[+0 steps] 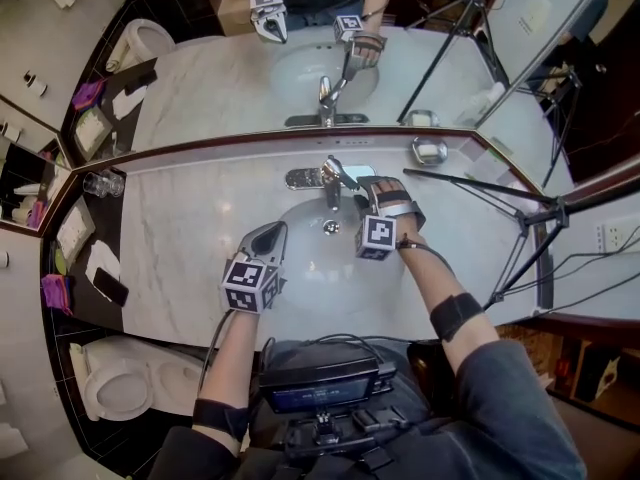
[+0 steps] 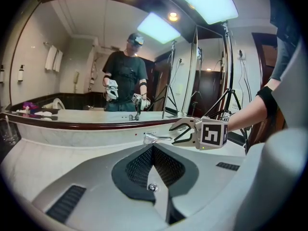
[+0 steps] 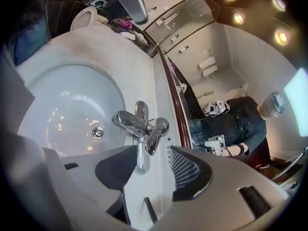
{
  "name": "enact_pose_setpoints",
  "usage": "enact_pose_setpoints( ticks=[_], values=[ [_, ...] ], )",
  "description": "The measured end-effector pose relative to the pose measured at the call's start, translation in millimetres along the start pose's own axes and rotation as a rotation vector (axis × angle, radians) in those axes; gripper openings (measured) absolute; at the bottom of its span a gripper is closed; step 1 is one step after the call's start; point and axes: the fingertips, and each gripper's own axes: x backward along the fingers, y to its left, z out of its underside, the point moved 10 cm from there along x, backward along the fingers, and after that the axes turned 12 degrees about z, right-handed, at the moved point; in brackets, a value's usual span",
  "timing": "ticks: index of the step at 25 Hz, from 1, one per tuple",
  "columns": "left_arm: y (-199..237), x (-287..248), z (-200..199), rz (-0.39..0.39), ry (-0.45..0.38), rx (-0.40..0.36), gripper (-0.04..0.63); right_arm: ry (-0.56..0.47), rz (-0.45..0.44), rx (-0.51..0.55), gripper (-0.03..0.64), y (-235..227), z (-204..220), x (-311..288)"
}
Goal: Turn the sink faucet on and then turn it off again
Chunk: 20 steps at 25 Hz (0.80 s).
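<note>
The chrome faucet [image 1: 333,180] stands at the back of the white sink basin [image 1: 300,258], its lever handle [image 3: 157,133] raised over the spout [image 3: 129,121]. My right gripper [image 1: 368,190] is at the faucet's right side, open. In the right gripper view, the lever's tip lies between my right gripper's [image 3: 151,163] spread jaws, and the pads are not pressing on it. My left gripper [image 1: 279,230] hovers over the basin's left part, shut and empty. The left gripper view shows its jaws [image 2: 153,149] meeting, with the faucet [image 2: 150,138] and right gripper [image 2: 179,131] beyond. No water stream shows.
A wall mirror [image 1: 300,68] rises behind the marble counter [image 1: 190,238]. A glass tumbler [image 1: 103,183] stands at the back left, a metal dish [image 1: 428,151] at the back right. A tripod [image 1: 525,223] stands to the right, a toilet [image 1: 115,378] at lower left.
</note>
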Motion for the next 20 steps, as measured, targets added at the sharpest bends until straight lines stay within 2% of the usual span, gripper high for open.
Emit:
enact_pose_setpoints(
  ticks=[4,10,13,20],
  values=[
    [1,-2,0,0.0,0.001,0.001,0.001,-0.004,-0.041,0.085,0.239,5,-3,-15],
    [5,-1,4,-0.009,0.004,0.013,0.001,0.004,-0.048,0.127,0.236,-5,-10,-33],
    [5,-1,8,-0.007,0.012,0.02,0.001,-0.01,-0.045,0.107,0.195,-10,-12,-32],
    [3,-2,15,-0.002,0.021,0.029,0.001,0.015,-0.071,0.007,0.19,-20,-16,-32]
  ],
)
